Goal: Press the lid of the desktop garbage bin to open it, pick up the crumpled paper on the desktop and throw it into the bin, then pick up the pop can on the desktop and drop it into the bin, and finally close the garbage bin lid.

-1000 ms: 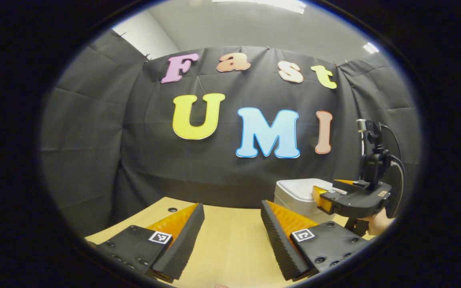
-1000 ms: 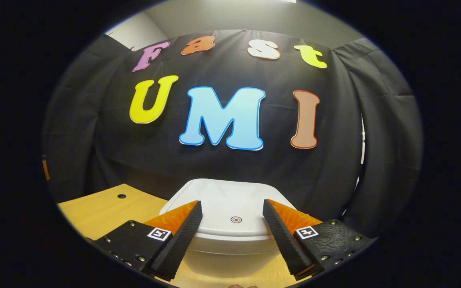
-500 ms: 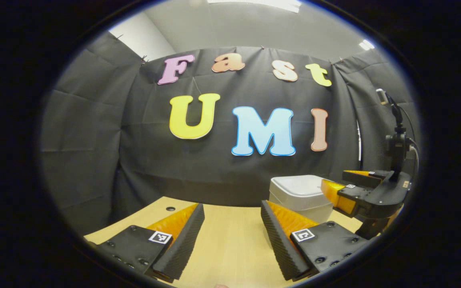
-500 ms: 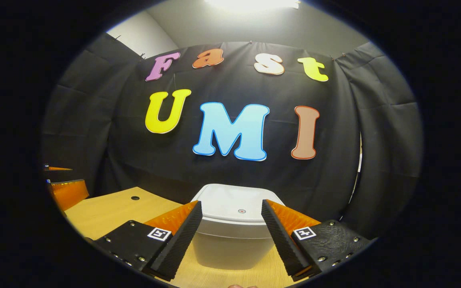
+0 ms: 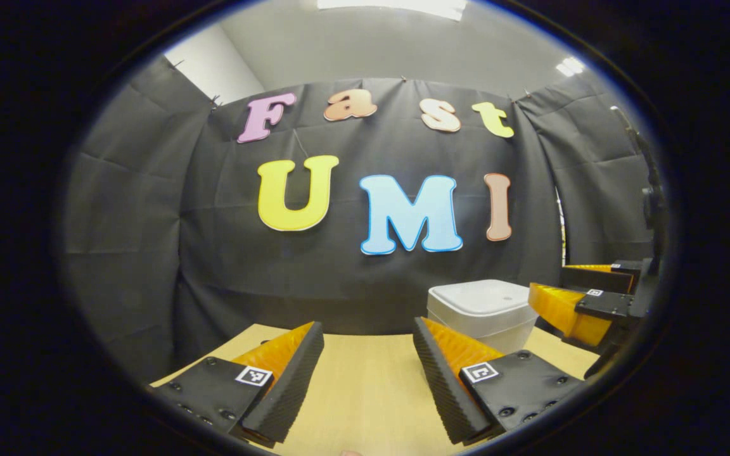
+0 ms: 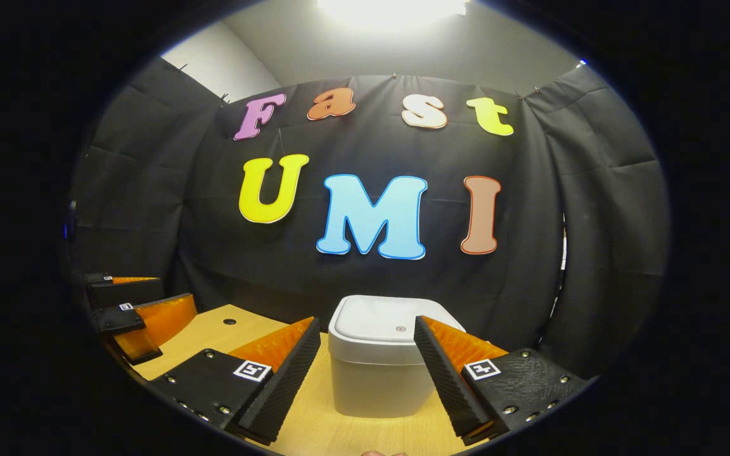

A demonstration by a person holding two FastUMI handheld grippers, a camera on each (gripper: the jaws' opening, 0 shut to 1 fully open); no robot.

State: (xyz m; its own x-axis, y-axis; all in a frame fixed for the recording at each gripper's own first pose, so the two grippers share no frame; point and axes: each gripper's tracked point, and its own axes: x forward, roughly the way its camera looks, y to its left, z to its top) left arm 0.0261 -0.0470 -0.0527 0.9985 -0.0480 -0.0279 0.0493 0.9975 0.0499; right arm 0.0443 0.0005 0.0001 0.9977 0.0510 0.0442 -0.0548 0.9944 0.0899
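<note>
Left gripper view first: left gripper (image 5: 368,345) hangs low over the wooden desktop (image 5: 358,392), its fingers spread wide with nothing between them but bare wood. Beyond its right finger stands the white garbage bin (image 5: 482,313), lid (image 5: 479,296) down flat on the body, well back on the desktop against the black cloth wall (image 5: 149,221). At the right edge of this view the right gripper (image 5: 571,297) shows side-on, just beside the bin and apart from it; its two fingers lie one behind the other, so from this angle the gap between them is hard to judge.

Right gripper view: right gripper (image 6: 368,345) faces the garbage bin (image 6: 381,373) squarely, fingers spread wide and empty. The bin appears in the gap between the fingers but stands farther off, touched by neither. Its lid (image 6: 390,323) is closed, with a small round mark near the front middle of the top. The bin rests upright on the desktop (image 6: 213,332), where a small dark hole (image 6: 230,322) shows in the wood to the left. At the left edge the left gripper (image 6: 130,304) comes in, fingers apart, low over the desktop and well clear of the bin. The black cloth wall (image 6: 593,221) closes the booth behind and to both sides.
</note>
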